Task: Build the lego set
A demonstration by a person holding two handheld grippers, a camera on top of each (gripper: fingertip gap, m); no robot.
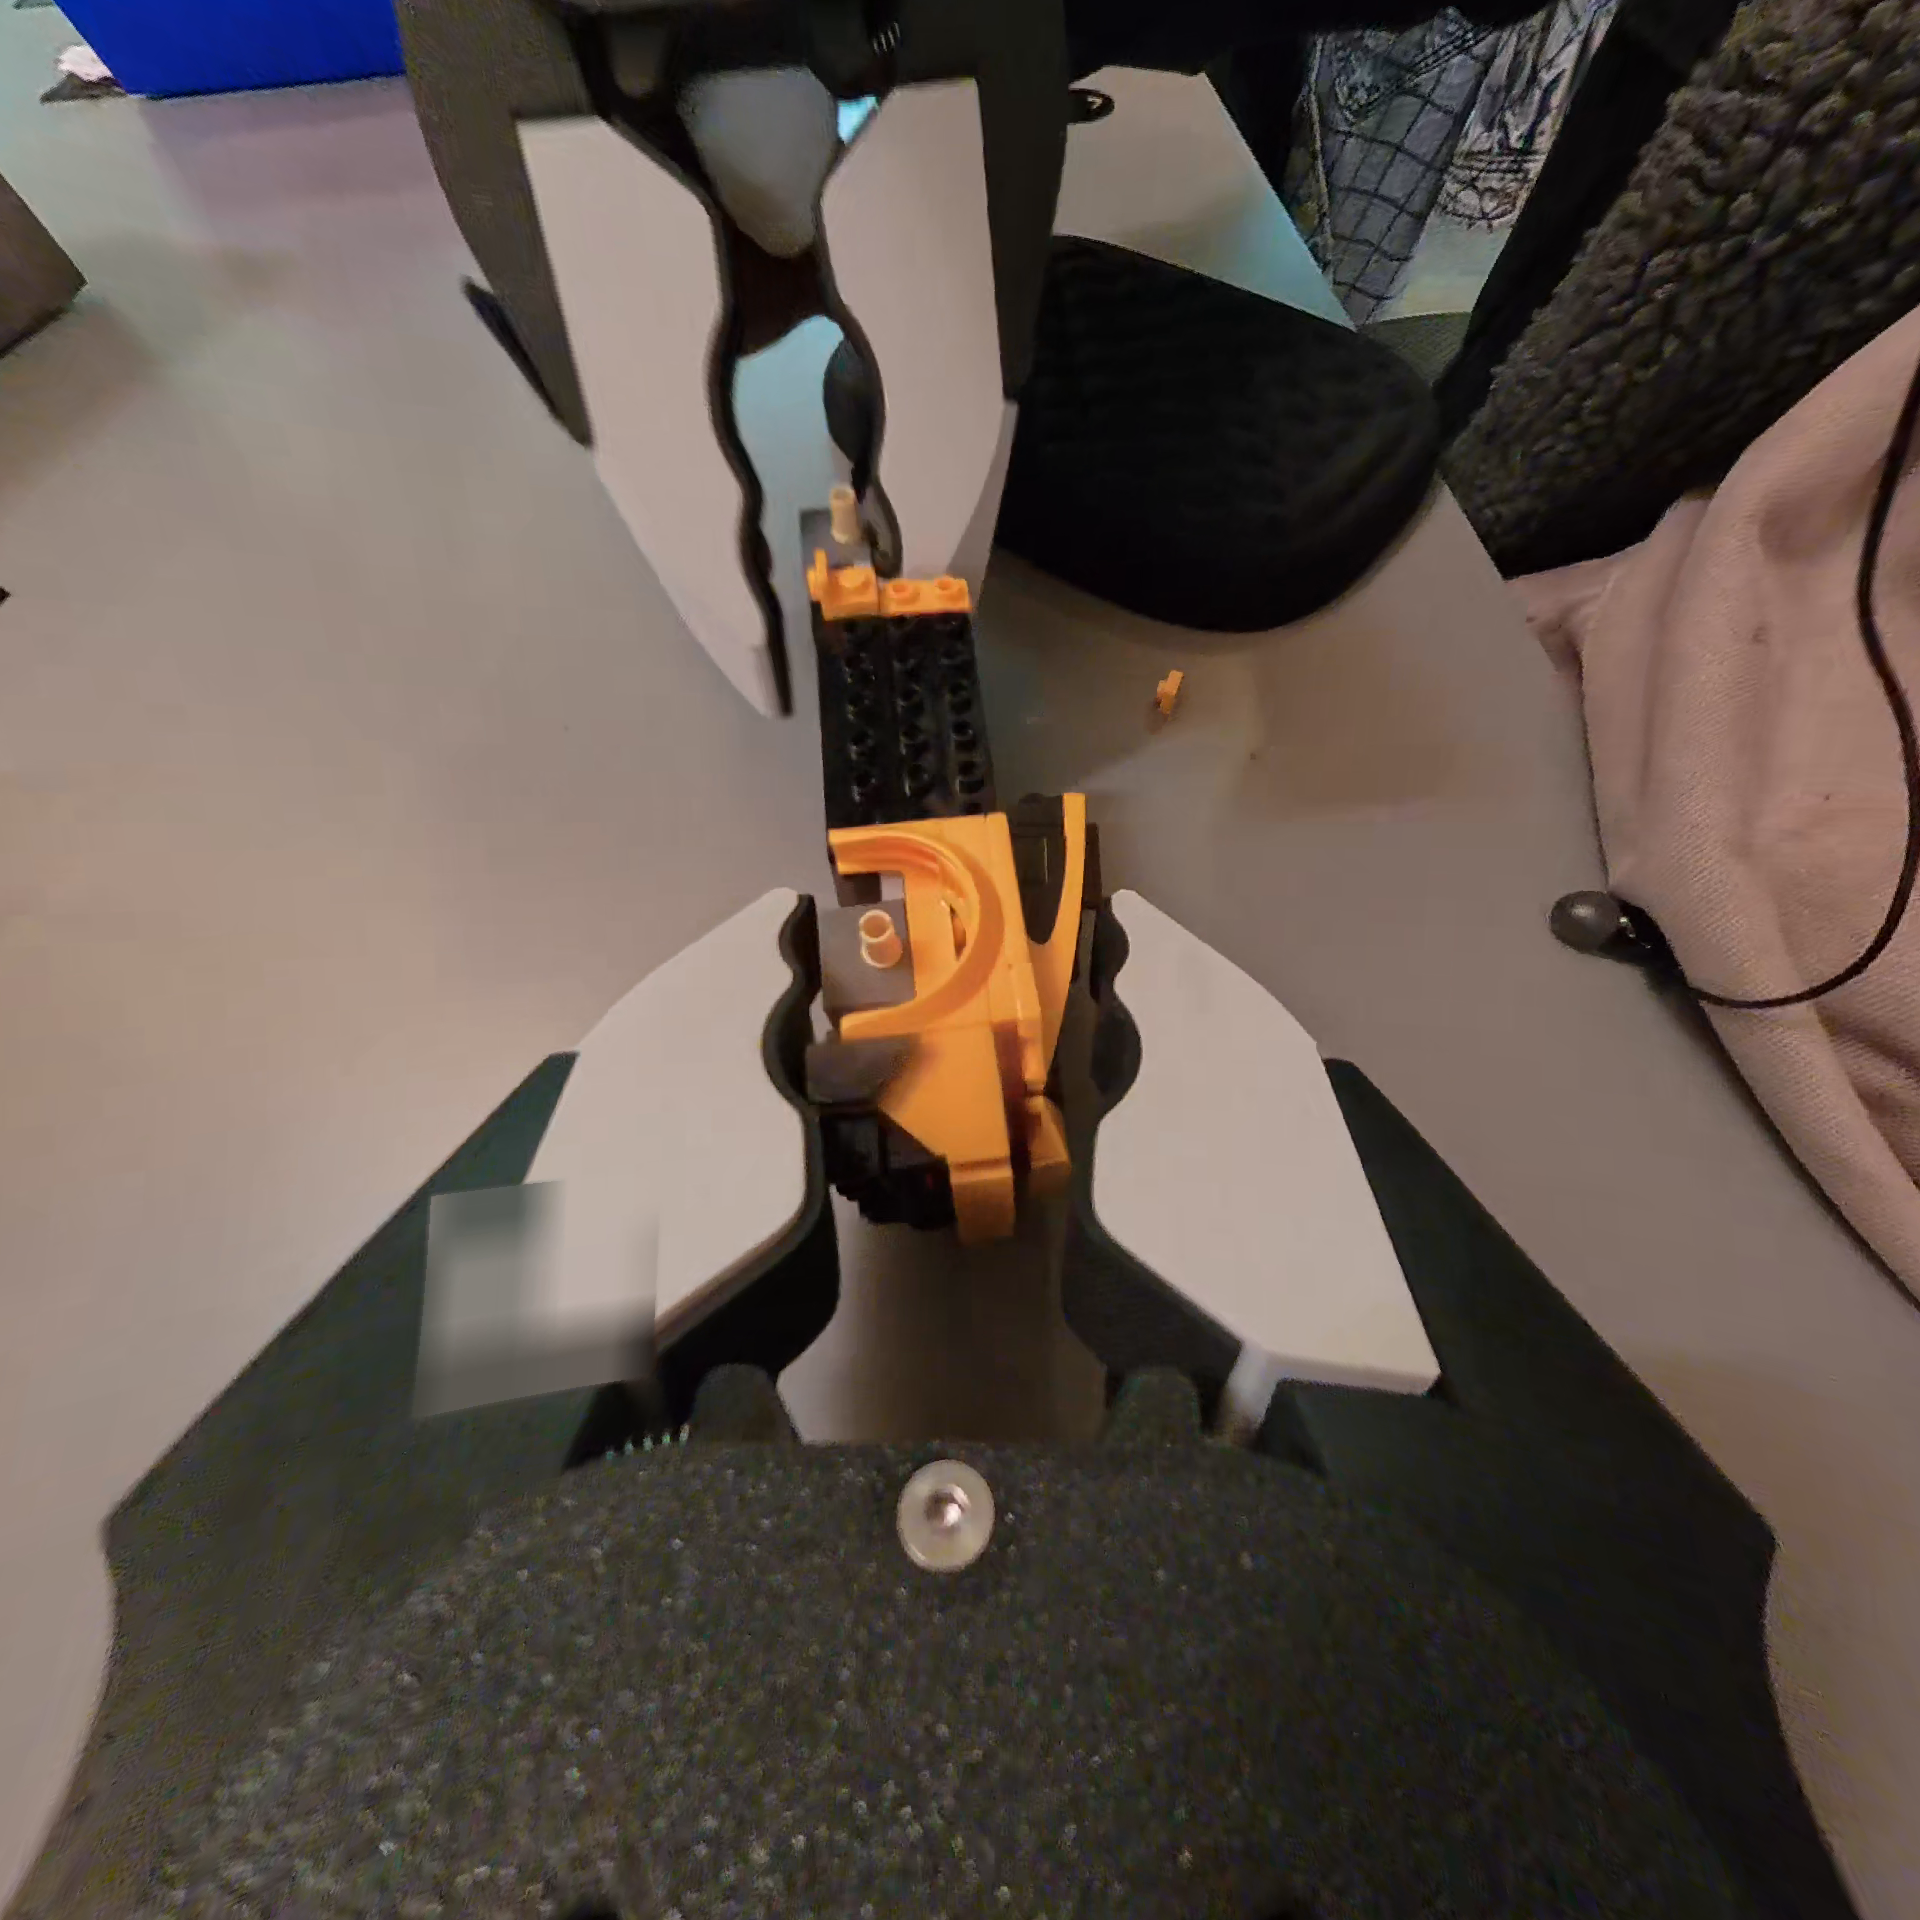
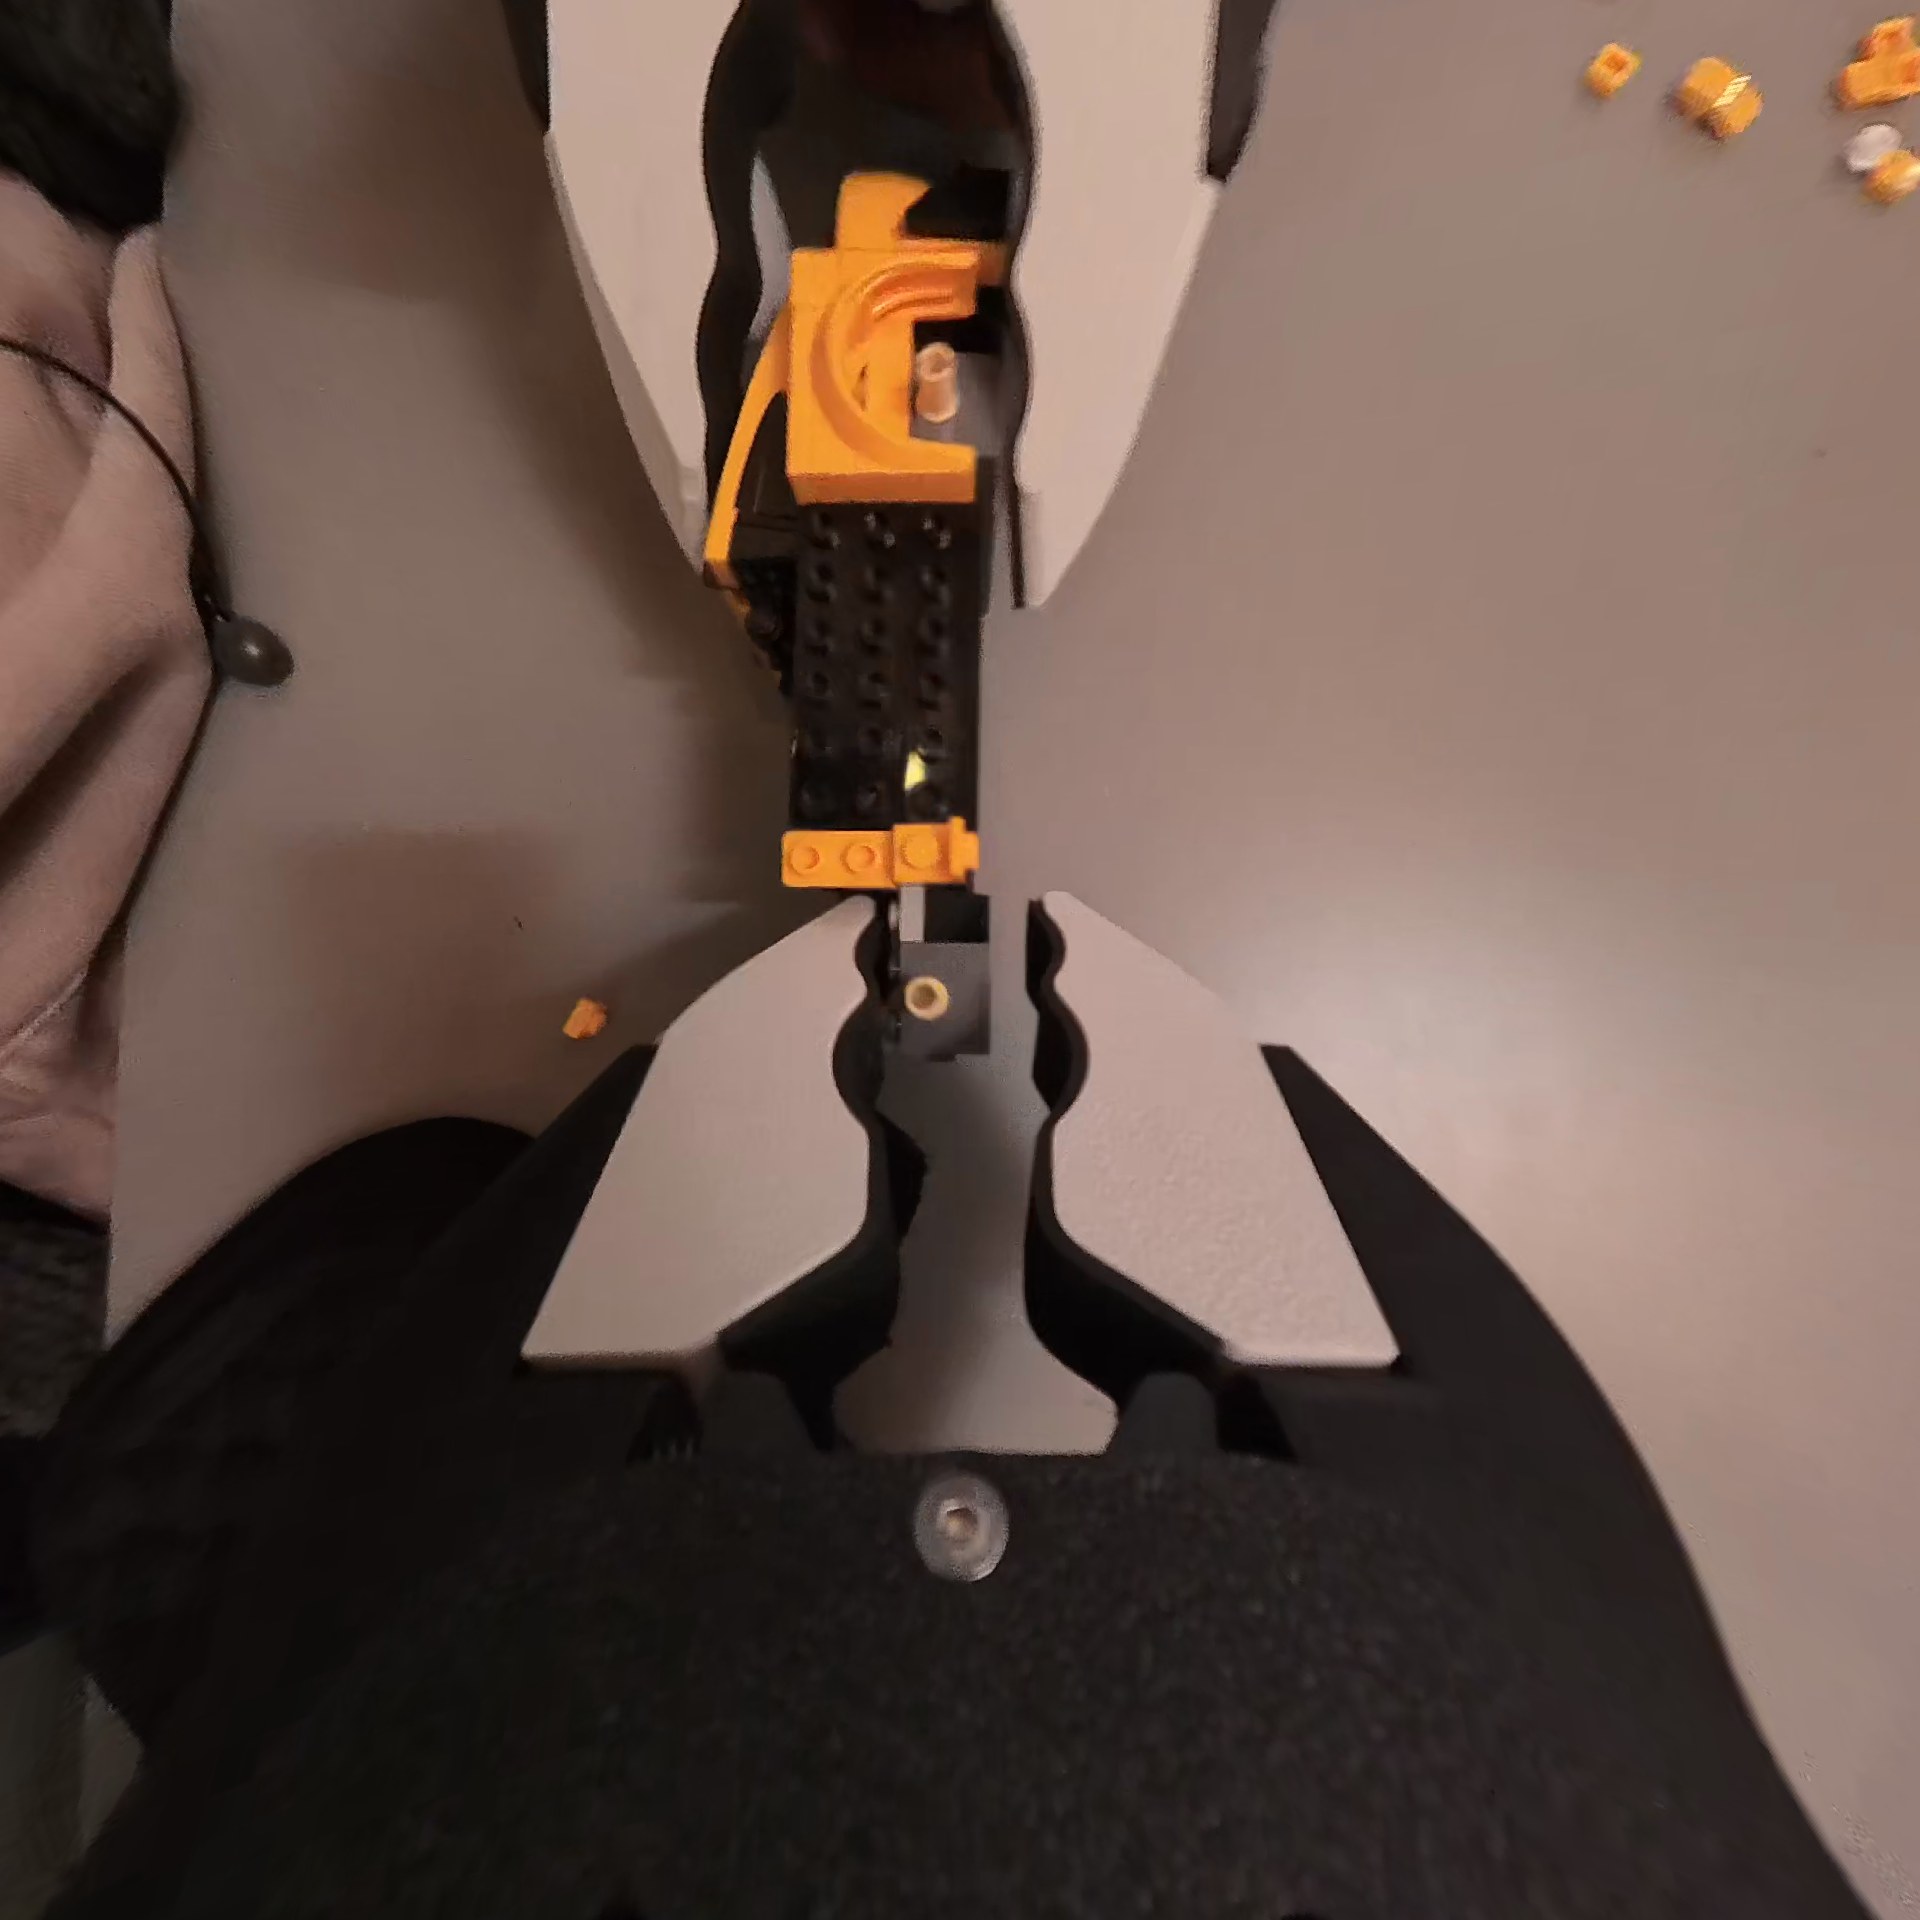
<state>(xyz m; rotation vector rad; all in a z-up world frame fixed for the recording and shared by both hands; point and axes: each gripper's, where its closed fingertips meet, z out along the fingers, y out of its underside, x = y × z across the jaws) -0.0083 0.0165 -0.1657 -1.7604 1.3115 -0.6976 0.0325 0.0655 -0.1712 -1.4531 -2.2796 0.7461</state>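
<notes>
My left fingers (image 1: 951,1049) clamp the orange arched end of a black-and-orange brick model (image 1: 904,717), both pads pressed to its sides. My right fingers (image 2: 951,997) stand narrow around its grey end block (image 2: 940,1003); a gap shows at the right pad, so grip cannot be told. The model spans the grey surface (image 2: 1455,727). A loose orange piece (image 1: 1169,694) lies nearby.

orange and black brick model (image 1: 935,987), grey table (image 1: 312,727), black chair seat (image 1: 1195,436).
</notes>
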